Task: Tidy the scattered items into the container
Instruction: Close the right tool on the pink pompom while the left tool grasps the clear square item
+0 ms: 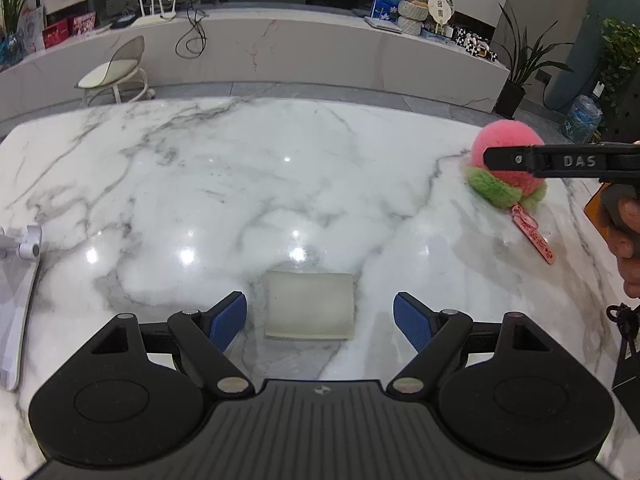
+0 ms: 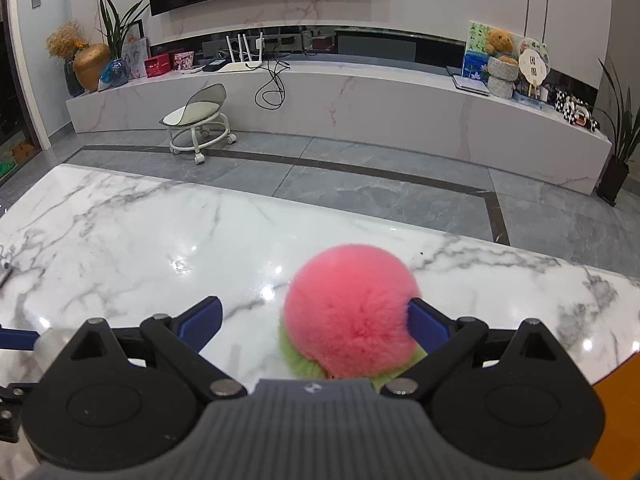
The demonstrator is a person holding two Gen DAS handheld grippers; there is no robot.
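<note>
The pink plush peach (image 2: 349,312) with its green leaf collar sits on the marble table (image 1: 200,184), near its right edge. From the left: a white stand (image 1: 18,280) lies at the table's left edge; my left gripper (image 1: 320,322) hangs open, its blue pads either side of a pale translucent block (image 1: 310,306) without touching it. My right gripper (image 2: 314,322) is spread wide around the peach, right pad (image 2: 426,326) against the fur, left pad apart. A pink tag (image 1: 536,236) trails from the peach.

White stool (image 2: 199,122), router (image 2: 244,56), teddy bear (image 2: 501,44) (on shelf)
</note>
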